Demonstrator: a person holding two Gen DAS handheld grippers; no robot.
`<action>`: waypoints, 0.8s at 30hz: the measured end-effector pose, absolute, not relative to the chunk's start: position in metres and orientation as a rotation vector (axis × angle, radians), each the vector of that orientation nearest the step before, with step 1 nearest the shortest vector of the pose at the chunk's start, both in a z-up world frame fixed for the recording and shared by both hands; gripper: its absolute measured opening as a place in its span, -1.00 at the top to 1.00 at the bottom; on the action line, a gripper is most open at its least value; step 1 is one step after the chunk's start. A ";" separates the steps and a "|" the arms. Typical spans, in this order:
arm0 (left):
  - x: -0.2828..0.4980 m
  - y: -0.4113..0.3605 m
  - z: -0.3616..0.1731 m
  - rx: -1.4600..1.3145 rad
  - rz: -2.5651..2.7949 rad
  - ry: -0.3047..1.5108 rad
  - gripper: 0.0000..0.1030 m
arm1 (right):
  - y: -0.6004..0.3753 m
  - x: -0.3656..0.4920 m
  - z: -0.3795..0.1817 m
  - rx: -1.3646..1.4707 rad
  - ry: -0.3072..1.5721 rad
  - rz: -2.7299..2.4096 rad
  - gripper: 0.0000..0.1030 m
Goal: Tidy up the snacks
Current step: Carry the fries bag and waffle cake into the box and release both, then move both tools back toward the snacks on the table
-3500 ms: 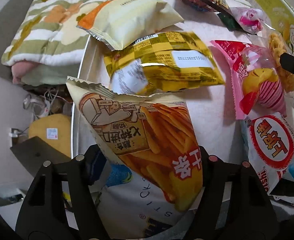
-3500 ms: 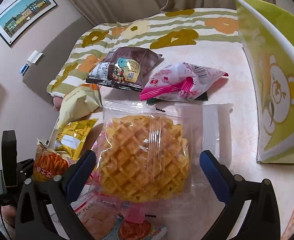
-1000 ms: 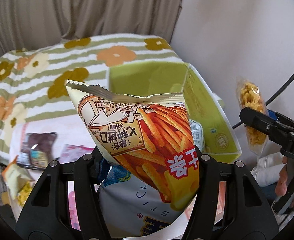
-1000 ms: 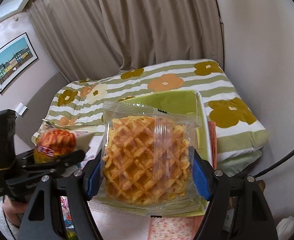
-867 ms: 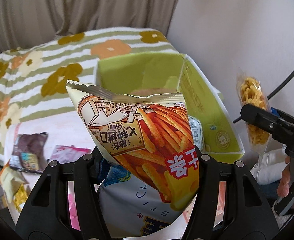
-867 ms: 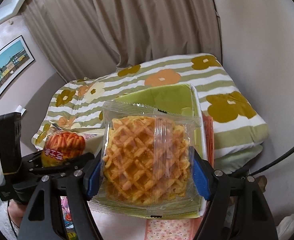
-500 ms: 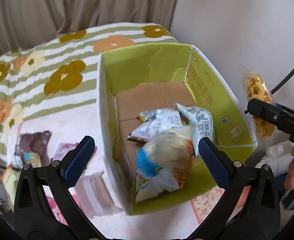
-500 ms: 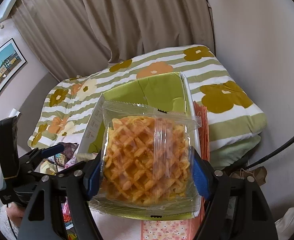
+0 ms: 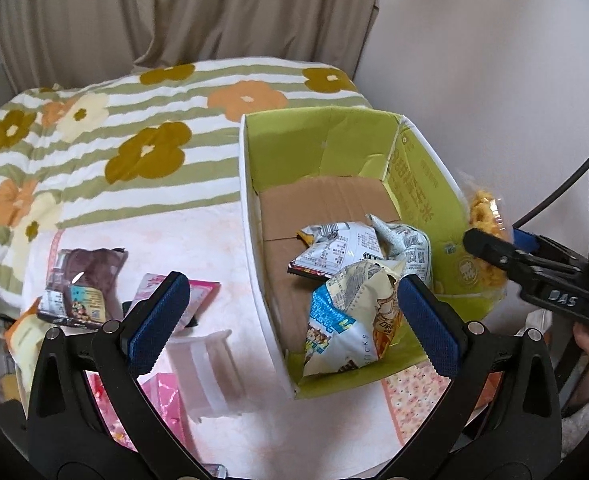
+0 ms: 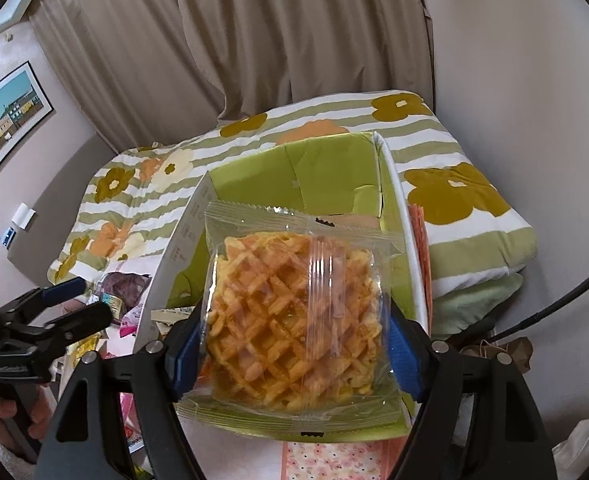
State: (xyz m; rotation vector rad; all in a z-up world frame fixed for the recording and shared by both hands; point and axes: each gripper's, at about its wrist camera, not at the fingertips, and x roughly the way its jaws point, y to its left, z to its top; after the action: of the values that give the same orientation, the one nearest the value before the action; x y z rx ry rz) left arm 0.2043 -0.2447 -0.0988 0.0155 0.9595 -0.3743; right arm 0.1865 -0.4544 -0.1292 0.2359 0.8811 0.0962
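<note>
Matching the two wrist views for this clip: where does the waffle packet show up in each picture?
Left wrist view: the waffle packet shows at the right edge, beyond the green box's right wall, partly hidden by the right claw.
Right wrist view: the waffle packet fills the centre, clamped in the right claw, in front of the box.
Shared landmark: the green box on the flowered blanket.

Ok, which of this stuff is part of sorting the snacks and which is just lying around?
Part of the job:
waffle pack in the right gripper
green box
fries bag inside it
brown snack bag on the table
open left gripper

Just lying around:
flowered blanket
curtain
framed picture
</note>
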 end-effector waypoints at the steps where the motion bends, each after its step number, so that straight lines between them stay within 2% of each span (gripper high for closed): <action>1: 0.203 -0.245 -0.099 0.026 -0.368 0.959 -1.00 | -0.454 0.186 -0.131 0.222 0.869 0.091 -0.84; 2: 0.201 -0.246 -0.099 0.035 -0.361 0.958 -1.00 | -0.453 0.184 -0.130 0.214 0.854 0.091 -0.99; 12: 0.174 -0.241 -0.103 0.028 -0.319 0.964 -1.00 | -0.457 0.157 -0.128 0.204 0.840 0.108 -0.99; 24: 0.121 -0.205 -0.077 -0.004 -0.169 0.902 -1.00 | -0.427 0.139 -0.090 0.164 0.766 0.261 -0.99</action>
State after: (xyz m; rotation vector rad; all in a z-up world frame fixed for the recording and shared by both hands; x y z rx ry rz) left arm 0.1209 -0.2052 -0.0773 -0.0041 0.9021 -0.1688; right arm 0.1395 -0.4273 -0.0905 0.1642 0.7658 0.2612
